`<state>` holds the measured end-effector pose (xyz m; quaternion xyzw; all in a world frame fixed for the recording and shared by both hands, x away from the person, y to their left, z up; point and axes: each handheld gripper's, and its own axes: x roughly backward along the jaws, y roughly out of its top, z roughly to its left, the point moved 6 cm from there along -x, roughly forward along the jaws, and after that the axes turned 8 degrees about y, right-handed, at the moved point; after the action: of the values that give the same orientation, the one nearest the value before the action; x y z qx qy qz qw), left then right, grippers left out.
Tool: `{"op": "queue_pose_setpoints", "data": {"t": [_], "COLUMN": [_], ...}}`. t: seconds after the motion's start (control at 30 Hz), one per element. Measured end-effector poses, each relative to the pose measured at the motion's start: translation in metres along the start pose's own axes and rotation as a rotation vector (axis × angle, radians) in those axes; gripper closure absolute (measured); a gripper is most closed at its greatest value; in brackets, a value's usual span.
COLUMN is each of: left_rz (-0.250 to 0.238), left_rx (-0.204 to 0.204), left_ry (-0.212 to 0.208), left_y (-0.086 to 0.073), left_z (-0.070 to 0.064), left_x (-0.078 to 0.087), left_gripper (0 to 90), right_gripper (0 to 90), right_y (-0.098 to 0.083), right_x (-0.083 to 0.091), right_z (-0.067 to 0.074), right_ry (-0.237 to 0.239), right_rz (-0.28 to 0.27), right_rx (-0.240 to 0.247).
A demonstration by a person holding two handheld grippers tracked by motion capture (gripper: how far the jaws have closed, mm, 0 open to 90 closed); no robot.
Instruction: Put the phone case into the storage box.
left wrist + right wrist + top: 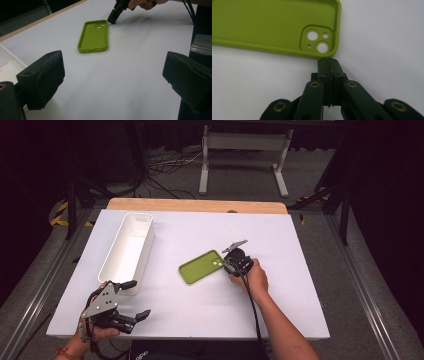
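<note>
A green phone case (201, 266) lies open side up on the white table (280, 310), its camera cut-outs at its right end. My right gripper (226, 265) is shut with nothing in it, and its tip meets the case's camera corner. In the right gripper view the closed jaws sit right below the case (274, 25) edge, by the cut-outs. My left gripper (135, 299) rests at the table's near left corner, open and empty. The left gripper view shows the case (93, 36) ahead between its wide pads (42, 75), with the right gripper (112, 19) at the case's far corner.
A long white bin (128, 251) stands along the table's left side, just beyond my left gripper. A wooden strip (197, 205) runs along the table's far edge. Cables and a metal stand (245, 150) lie on the floor beyond.
</note>
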<state>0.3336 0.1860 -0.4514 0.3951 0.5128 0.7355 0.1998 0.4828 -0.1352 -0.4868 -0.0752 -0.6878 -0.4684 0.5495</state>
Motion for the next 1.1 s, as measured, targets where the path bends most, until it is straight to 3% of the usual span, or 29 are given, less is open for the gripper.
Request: {"op": "queue_pose_setpoints", "data": {"t": [0.13,0.4,0.63,0.87,1.0,1.1], "left_rz": [0.002,0.006,0.012,0.014,0.015,0.014], "left_rx": [-0.002,-0.001,-0.001,0.006,0.008,0.004], "left_ry": [-0.004,-0.006,-0.011,-0.014,-0.015,-0.015], "left_y": [0.0,-0.002,-0.003,-0.003,-0.004,-0.003], "left_z": [-0.001,-0.001,-0.001,0.0,0.001,0.001], "left_x": [0.0,-0.003,-0.004,-0.005,-0.005,-0.005], "left_gripper": [5.1,5.1,5.1,5.1,5.1,5.1], "right_gripper": [90.0,89.0,87.9,88.4,83.7,74.3], "right_y": [0.005,0.015,0.021,0.026,0.03,0.034], "right_x": [-0.004,-0.01,-0.013,-0.016,-0.011,-0.004], "right_z": [-0.004,-0.007,-0.017,-0.02,-0.023,-0.025], "right_ry": [0.031,-0.002,0.005,0.004,-0.003,-0.005], "right_rz": [-0.019,-0.008,-0.022,-0.04,-0.06,-0.089], "right_rx": [-0.002,0.011,-0.012,0.002,0.018,0.022]}}
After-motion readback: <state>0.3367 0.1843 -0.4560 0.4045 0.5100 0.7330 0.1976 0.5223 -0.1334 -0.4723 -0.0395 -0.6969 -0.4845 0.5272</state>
